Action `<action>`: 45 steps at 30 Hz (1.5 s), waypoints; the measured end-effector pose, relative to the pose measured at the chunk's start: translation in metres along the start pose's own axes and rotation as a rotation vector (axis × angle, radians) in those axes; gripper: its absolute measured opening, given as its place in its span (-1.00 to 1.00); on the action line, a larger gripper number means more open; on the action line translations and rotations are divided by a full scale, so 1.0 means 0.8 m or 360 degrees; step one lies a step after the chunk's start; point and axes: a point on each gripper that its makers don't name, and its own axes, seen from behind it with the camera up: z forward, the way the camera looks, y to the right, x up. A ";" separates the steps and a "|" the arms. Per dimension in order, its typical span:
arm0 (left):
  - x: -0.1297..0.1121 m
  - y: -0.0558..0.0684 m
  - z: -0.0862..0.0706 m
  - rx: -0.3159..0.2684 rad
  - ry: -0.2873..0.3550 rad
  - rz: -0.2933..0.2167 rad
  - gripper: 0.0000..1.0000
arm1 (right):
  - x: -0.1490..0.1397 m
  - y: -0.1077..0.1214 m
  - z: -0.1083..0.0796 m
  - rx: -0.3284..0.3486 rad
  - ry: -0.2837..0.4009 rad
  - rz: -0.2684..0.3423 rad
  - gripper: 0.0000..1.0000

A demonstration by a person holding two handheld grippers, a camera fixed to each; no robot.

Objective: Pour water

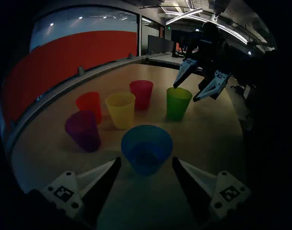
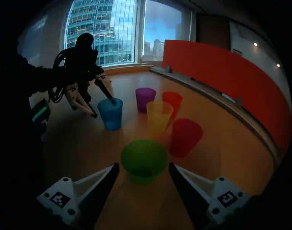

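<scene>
The foot of the orange cup (image 1: pixel 89 102) is partly covered by the purple cup (image 1: pixel 83 130); in the right gripper view its side is hidden by the yellow cup (image 2: pixel 159 115). The person (image 2: pixel 34 82) behind the left gripper (image 2: pixel 104 109) is lost in shadow.

Six upright cups on the wooden table (image 1: pixel 211 130): blue cup (image 1: pixel 146 149), green cup (image 1: pixel 178 103), yellow cup (image 1: pixel 121 109), red cup (image 1: pixel 141 94), with orange cup (image 1: pixel 89 105) and purple cup (image 1: pixel 83 130) nearest its long edge.

Blue cup (image 1: pixel 146 149), green cup (image 1: pixel 178 102), yellow cup (image 1: pixel 121 109), red cup (image 1: pixel 141 94), orange cup (image 1: pixel 89 104), purple cup (image 1: pixel 83 130), tan wood-grain worktop (image 1: pixel 211 130), red wall panel (image 1: pixel 80 50), black-and-white markers (image 1: pixel 63 193) on white jaws
</scene>
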 end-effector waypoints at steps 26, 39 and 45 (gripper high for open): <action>0.010 -0.006 0.029 -0.0053 -0.0007 -0.0013 0.94 | -0.002 0.001 0.037 0.0034 -0.0030 -0.0002 1.00; 0.010 -0.003 0.030 -0.0073 -0.0005 -0.0023 0.69 | -0.002 0.002 0.043 0.0031 -0.0022 0.0005 1.00; 0.010 -0.003 0.031 -0.0073 -0.0005 -0.0020 0.69 | -0.002 0.001 0.046 0.0030 -0.0019 0.0010 1.00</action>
